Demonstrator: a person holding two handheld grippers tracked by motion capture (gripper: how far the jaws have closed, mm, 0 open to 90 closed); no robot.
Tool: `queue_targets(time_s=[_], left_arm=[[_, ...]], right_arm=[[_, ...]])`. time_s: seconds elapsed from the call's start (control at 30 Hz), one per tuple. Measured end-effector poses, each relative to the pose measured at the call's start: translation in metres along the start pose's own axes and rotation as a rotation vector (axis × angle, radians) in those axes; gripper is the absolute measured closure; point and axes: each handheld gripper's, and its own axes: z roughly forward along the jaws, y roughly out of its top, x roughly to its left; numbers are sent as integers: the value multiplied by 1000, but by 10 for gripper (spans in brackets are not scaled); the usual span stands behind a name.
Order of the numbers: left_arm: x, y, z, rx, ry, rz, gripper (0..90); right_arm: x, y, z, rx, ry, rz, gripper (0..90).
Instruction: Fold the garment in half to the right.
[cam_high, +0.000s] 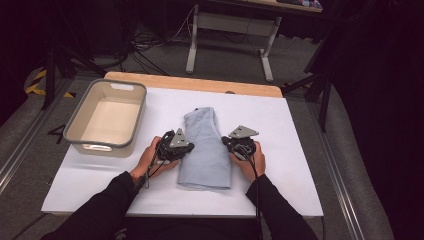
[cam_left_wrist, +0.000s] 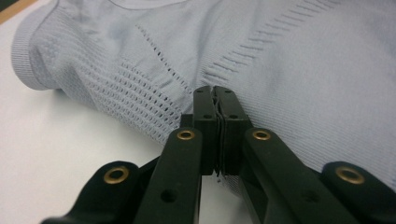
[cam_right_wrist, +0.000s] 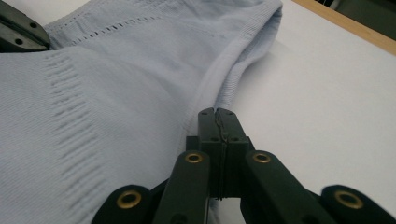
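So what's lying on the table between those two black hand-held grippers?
In the high view, a folded pale blue knitted garment lies between the left gripper and the right gripper.

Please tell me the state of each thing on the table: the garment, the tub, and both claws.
Light blue knit garment: folded lengthwise, lying flat on the white table.
Grey tub: upright, empty.
Left claw: shut at the garment's edge.
Right claw: shut at the garment's edge.
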Motion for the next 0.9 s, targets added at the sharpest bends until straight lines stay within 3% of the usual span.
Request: queue_targets(time_s=[0.13, 0.4, 0.67, 0.9], left_arm=[[1, 2, -5, -25, 24, -14, 798], [1, 7, -20, -70, 55, 16, 695], [-1, 12, -35, -141, 66, 57, 581], [-2, 13, -43, -159, 64, 75, 494]], right_arm=[[-3, 0, -6, -33, 7, 12, 900], [1, 7, -23, -131, 24, -31, 889], [3, 10, -41, -201, 25, -56, 795], [4, 10, -49, -225, 23, -59, 692]])
